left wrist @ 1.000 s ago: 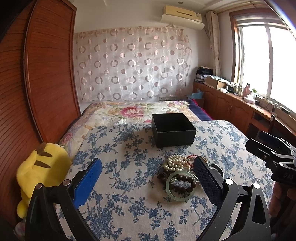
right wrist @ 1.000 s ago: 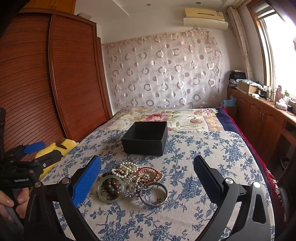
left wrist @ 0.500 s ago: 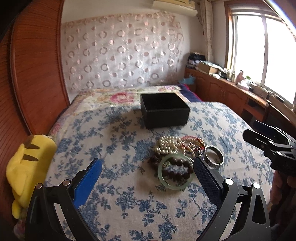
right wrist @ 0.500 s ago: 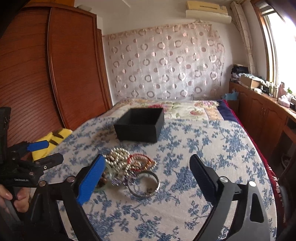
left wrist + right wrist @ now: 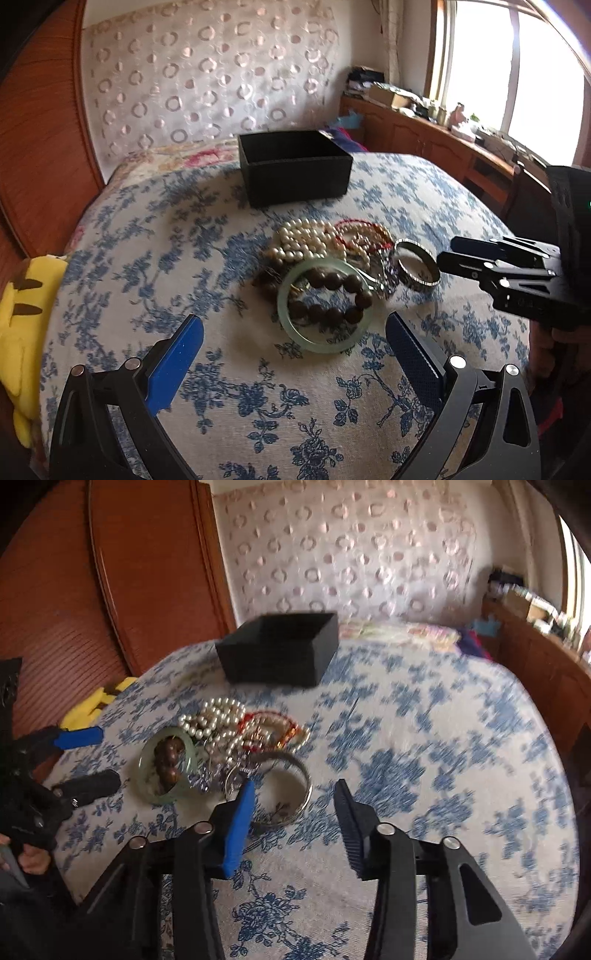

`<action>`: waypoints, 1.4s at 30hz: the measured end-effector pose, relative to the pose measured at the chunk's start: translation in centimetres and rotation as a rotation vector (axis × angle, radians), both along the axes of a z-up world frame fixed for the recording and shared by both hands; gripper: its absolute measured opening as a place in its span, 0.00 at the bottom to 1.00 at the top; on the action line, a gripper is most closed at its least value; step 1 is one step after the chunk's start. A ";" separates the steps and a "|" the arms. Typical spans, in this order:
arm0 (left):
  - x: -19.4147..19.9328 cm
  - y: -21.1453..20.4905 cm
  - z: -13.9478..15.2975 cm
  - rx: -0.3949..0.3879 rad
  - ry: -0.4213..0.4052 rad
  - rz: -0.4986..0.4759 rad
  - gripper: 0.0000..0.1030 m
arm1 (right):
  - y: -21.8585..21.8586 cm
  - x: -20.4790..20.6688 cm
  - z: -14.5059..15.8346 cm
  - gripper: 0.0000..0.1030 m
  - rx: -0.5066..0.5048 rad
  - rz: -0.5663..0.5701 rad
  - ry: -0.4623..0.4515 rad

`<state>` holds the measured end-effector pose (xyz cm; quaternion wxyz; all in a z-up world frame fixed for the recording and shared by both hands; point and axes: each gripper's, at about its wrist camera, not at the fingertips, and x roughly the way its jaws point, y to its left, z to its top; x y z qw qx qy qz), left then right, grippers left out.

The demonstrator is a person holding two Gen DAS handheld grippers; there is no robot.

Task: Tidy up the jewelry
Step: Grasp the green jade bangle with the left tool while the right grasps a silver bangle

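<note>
Now the right gripper [image 5: 291, 805] has its jaws about half apart, having just been closing from their widest, and nothing sits between them yet: the metal bangle [image 5: 280, 790] lies just ahead of the blue pad, part of its rim hidden behind that pad, and I cannot tell whether pad and rim touch. Compared with a second ago, both wrist views sit lower and closer to the bedspread [image 5: 406, 738], and the jewelry pile fills more of each picture. That reads to me as the approach to a first pick, with the narrowed jaws pre-set for the bangle's thin wall.

The left gripper [image 5: 295, 343] holds its jaws wide apart and empty, as they were a second ago. The pale green bangle [image 5: 325, 304] lies just beyond its fingertips, ringing part of a dark wooden bead bracelet [image 5: 332, 295].

Outward from there, the pile is 1 loose cluster: a pearl strand [image 5: 306, 240] and a red-and-cream beaded bracelet [image 5: 364, 236] lie tangled behind the 2 bangles, all touching or overlapping. The black box [image 5: 295, 177] stands open and apparently empty farther back on the bedspread, apart from the pile. None of the jewelry is in it, so the sorting is barely begun. A yellow plush toy [image 5: 22, 317] rests at the bed's left edge.
</note>
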<state>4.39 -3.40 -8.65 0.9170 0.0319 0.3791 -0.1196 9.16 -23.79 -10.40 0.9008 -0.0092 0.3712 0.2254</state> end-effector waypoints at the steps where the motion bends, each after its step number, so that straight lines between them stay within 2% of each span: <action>1: 0.1 -0.2 -0.2 0.002 0.007 -0.008 0.93 | -0.1 0.3 -0.2 0.43 0.005 0.006 0.017; 9: 1.5 -1.6 -1.4 0.032 0.064 -0.071 0.93 | 0.2 1.3 -0.1 0.33 -0.063 0.027 0.035; 14: 2.3 -2.1 -1.6 0.024 0.086 -0.096 0.93 | 0.5 1.8 0.0 0.32 -0.098 0.060 0.034; 20: 2.8 -2.8 -1.7 0.080 0.073 -0.108 0.92 | 0.9 2.3 -0.5 0.32 -0.125 0.087 0.048; 22: 3.2 -3.0 -1.8 0.096 0.073 -0.109 0.85 | 0.9 2.3 -0.6 0.32 -0.127 0.092 0.051; 26: 3.7 -3.2 -2.1 0.123 0.082 -0.110 0.76 | 1.3 2.6 -0.8 0.32 -0.134 0.106 0.057; 29: 3.6 -3.1 -2.1 0.111 0.082 -0.118 0.66 | 1.5 2.7 -0.9 0.32 -0.141 0.116 0.061; 32: 3.3 -2.7 -1.8 0.080 0.075 -0.119 0.66 | 1.5 2.9 -1.1 0.31 -0.145 0.122 0.070; 33: 3.2 -2.4 -1.5 0.060 0.072 -0.115 0.66 | 1.4 2.9 -1.2 0.26 -0.144 0.122 0.074; 36: 2.8 -2.0 -0.7 0.035 0.047 -0.103 0.66 | 1.2 3.2 -1.3 0.23 -0.136 0.117 0.080; 42: 2.5 -1.3 1.0 0.002 0.003 -0.086 0.66 | 1.2 3.8 -1.3 0.11 -0.137 0.117 0.089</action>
